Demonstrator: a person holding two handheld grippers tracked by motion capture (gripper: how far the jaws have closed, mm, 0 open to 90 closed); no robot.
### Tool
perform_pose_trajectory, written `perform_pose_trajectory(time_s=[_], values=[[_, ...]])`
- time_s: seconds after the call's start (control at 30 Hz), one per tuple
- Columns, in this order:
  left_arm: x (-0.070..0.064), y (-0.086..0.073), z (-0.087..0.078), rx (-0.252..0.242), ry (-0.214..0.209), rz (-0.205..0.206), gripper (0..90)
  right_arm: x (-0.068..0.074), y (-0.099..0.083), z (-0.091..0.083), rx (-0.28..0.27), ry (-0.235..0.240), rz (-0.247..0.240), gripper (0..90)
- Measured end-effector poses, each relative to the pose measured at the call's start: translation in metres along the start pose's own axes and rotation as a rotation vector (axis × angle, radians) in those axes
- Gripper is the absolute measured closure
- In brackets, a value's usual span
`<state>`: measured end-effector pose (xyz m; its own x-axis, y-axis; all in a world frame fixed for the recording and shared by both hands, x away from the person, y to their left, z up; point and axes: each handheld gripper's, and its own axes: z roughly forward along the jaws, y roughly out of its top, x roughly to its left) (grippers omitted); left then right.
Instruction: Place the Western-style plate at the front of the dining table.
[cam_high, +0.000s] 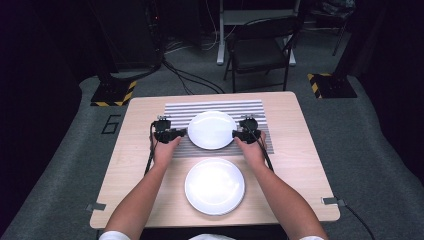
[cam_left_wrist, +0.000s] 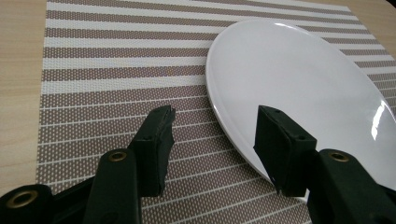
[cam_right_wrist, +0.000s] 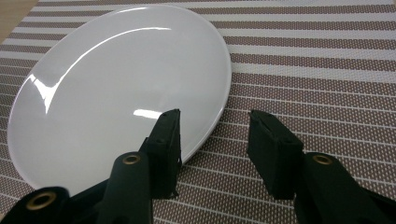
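A white plate (cam_high: 212, 129) lies on a striped placemat (cam_high: 180, 109) at the middle of the table. My left gripper (cam_high: 181, 133) sits at the plate's left rim and is open; its jaws straddle the plate (cam_left_wrist: 299, 79) edge, one over the placemat (cam_left_wrist: 116, 70), one over the plate. My right gripper (cam_high: 237, 134) is at the right rim, open too, with its left jaw over the plate (cam_right_wrist: 116, 84) and its right jaw over the placemat (cam_right_wrist: 327, 74). A second white plate (cam_high: 215, 186) rests nearer the front edge, between the person's forearms.
The wooden table (cam_high: 300, 150) has bare wood left and right of the placemat. A black chair (cam_high: 260, 50) stands beyond the far edge, with cables on the floor and two yellow-black stand bases (cam_high: 114, 93) at the far corners.
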<state>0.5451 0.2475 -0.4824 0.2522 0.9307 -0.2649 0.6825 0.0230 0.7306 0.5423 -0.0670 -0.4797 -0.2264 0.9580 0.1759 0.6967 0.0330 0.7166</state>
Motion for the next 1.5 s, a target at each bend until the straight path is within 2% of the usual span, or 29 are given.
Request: perform_pose_trajectory(time_s=[0.2,0.53,0.8,1.03,1.23,1.3,1.33,1.5], values=[[0.001,-0.003,-0.011,-0.004,-0.012,0.025,46.5,-0.002,-0.005,-0.007,-0.005,0.007,0.005,53.7],[0.001,-0.005,-0.031,-0.035,-0.032,0.051,46.3,0.001,-0.01,-0.03,-0.03,0.056,-0.015,53.4],[0.001,-0.009,-0.054,-0.051,-0.045,0.086,45.7,0.006,-0.016,-0.056,-0.056,0.121,-0.014,51.7],[0.002,-0.014,-0.071,-0.062,-0.06,0.093,45.2,0.004,-0.024,-0.079,-0.073,0.163,-0.026,50.6],[0.001,-0.022,-0.085,-0.07,-0.071,0.117,44.4,-0.003,-0.035,-0.093,-0.073,0.157,-0.027,50.1],[0.0,-0.023,-0.087,-0.073,-0.075,0.116,44.3,-0.004,-0.036,-0.094,-0.071,0.155,-0.033,50.0],[0.0,-0.026,-0.089,-0.065,-0.079,0.129,44.0,-0.007,-0.041,-0.098,-0.075,0.151,-0.041,49.7],[0.002,-0.037,-0.094,-0.061,-0.087,0.147,43.7,-0.012,-0.051,-0.108,-0.084,0.149,-0.045,48.9]])
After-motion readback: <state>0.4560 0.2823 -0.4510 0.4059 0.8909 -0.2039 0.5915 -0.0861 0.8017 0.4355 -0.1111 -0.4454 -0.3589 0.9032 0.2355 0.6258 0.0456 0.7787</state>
